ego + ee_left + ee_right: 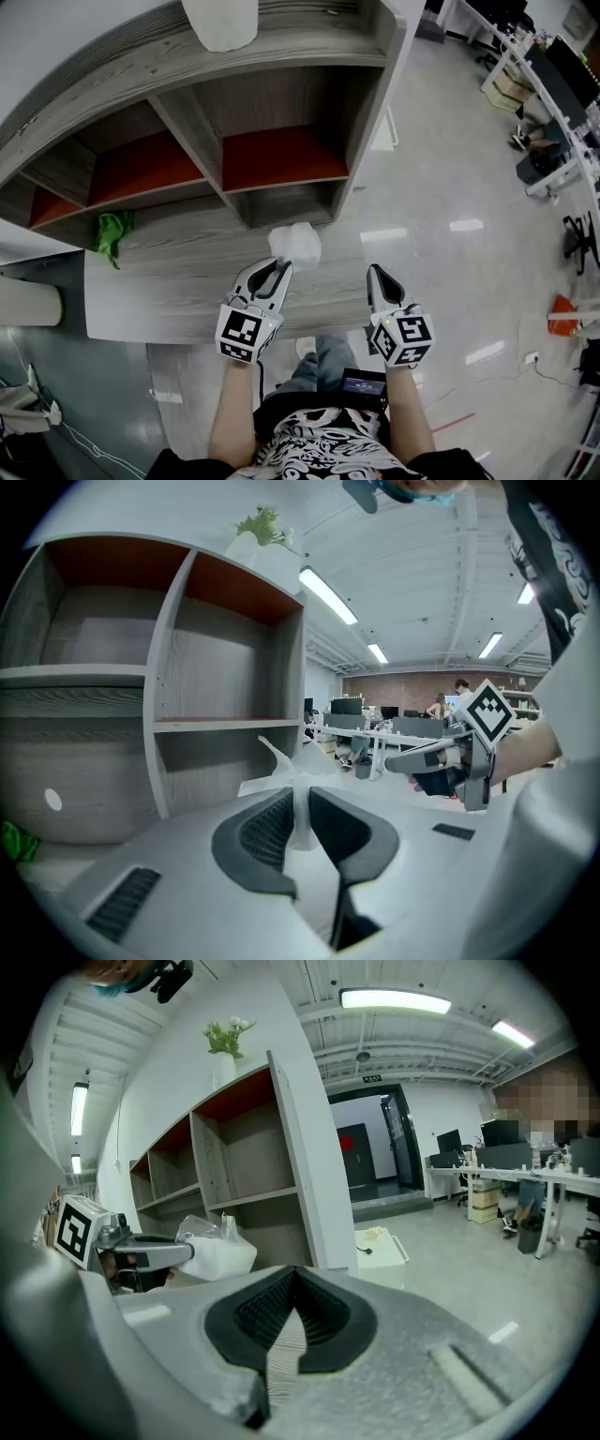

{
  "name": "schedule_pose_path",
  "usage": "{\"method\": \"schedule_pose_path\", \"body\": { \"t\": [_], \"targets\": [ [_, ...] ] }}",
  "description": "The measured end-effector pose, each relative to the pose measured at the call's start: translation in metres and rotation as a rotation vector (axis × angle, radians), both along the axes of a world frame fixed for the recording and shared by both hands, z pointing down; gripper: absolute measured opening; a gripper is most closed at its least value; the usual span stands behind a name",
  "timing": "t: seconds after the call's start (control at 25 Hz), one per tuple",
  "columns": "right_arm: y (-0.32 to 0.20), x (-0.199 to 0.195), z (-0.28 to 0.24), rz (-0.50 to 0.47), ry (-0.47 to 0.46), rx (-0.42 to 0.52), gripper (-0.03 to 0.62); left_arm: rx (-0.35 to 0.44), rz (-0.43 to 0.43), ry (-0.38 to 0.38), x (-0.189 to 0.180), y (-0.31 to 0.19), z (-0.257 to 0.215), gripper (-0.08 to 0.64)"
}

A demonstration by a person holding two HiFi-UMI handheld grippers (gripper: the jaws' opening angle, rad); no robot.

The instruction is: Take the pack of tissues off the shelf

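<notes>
One white pack [295,246], soft in crinkled clear wrap, hangs at frame centre, pinched by a fold in the left gripper's [279,267] narrow jaws. It is over the grey ledge [169,281], before the shelf's [281,103] lower right cubby. The right gripper [377,272] is closed and empty near the ledge's right edge; open floor [450,169] lies to the right.

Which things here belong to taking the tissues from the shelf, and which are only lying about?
Job: pack of tissues; left gripper, fingers closed on it; shelf.
Lying about: green cloth; white vase on top of the shelf.
</notes>
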State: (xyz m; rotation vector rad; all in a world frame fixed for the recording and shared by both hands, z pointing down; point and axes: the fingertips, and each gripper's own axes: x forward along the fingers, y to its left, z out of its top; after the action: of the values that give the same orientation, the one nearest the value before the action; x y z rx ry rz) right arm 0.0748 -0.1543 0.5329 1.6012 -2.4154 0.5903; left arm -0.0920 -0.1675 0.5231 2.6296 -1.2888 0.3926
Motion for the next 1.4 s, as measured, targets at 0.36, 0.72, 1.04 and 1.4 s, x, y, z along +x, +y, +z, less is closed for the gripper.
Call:
{"method": "schedule_pose_path", "body": {
  "t": [0.36, 0.72, 1.04, 1.4],
  "targets": [
    [-0.006, 0.004, 0.021, -0.003, 0.009, -0.043, 0.005, -0.063, 0.009, -0.031, 0.005, 0.0, 0.034, 0.054],
    [-0.009, 0.002, 0.042, -0.023, 0.025, -0.094, 0.005, -0.113, 0.028, -0.002, 0.009, 0.0, 0.059, 0.054],
    [-0.019, 0.006, 0.046, -0.021, -0.007, -0.119, 0.005, -0.149, 0.015, -0.01, 0.011, -0.004, 0.078, 0.054],
    [-0.023, 0.01, 0.062, -0.018, -0.001, -0.152, 0.005, -0.184, 0.033, -0.059, 0.016, -0.003, 0.106, 0.054]
  ]
}}
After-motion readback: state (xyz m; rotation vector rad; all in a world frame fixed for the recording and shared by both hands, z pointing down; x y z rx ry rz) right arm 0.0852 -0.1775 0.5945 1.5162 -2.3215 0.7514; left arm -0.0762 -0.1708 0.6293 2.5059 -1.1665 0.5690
